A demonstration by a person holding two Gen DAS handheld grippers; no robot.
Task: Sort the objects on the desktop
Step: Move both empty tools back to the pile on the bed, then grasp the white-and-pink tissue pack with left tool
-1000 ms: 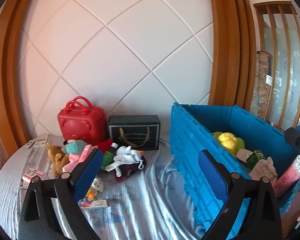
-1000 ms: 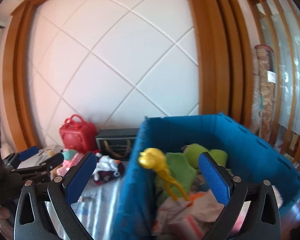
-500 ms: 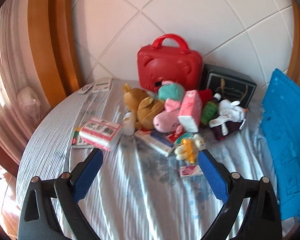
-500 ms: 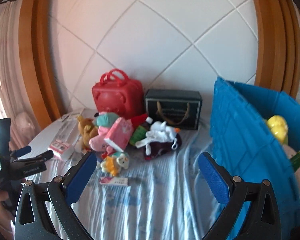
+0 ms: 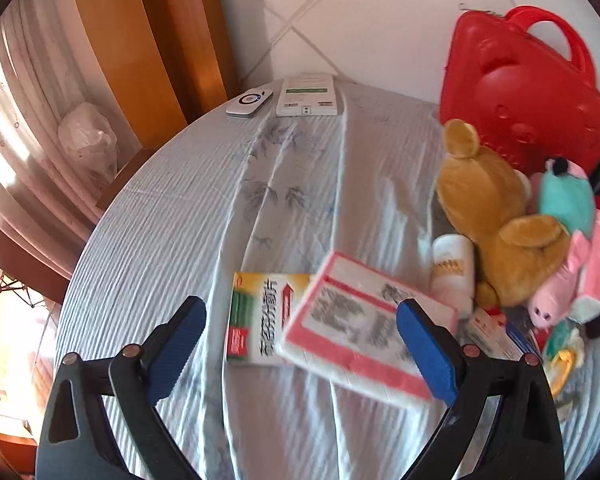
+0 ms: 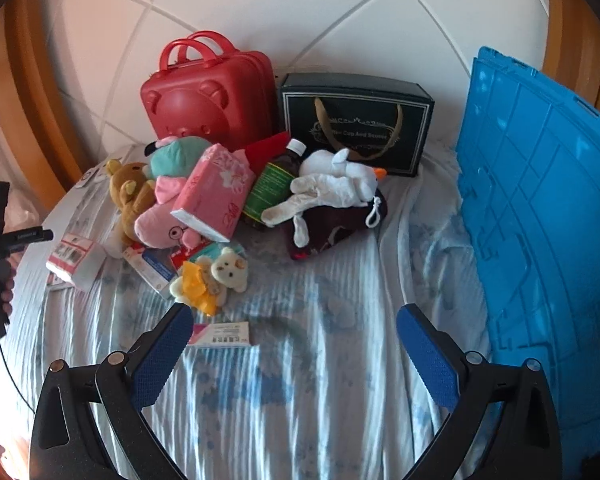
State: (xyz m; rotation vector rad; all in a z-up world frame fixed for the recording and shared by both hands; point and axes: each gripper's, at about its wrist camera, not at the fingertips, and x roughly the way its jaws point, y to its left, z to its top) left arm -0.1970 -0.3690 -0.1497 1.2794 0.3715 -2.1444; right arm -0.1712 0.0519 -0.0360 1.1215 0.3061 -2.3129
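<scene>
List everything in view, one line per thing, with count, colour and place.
red case: 1, red, upright at the back by the wall
gift bag: 1, dark with gold trim, right of the case
blue crate: 1, blue, right edge
brown bear: 1, brown, left of the pile
pink pig toy: 1, pink, under the tissue pack
tissue pack: 1, pink, leaning on the pile
green bottle: 1, green label, lying mid-pile
white plush: 1, white, on dark cloth
small bear: 1, cream and yellow, front of pile
pink-bordered box: 1, atop a green box
remotes: 2, white, far edge
left gripper: open, over the boxes
right gripper: open, above the cloth
</scene>
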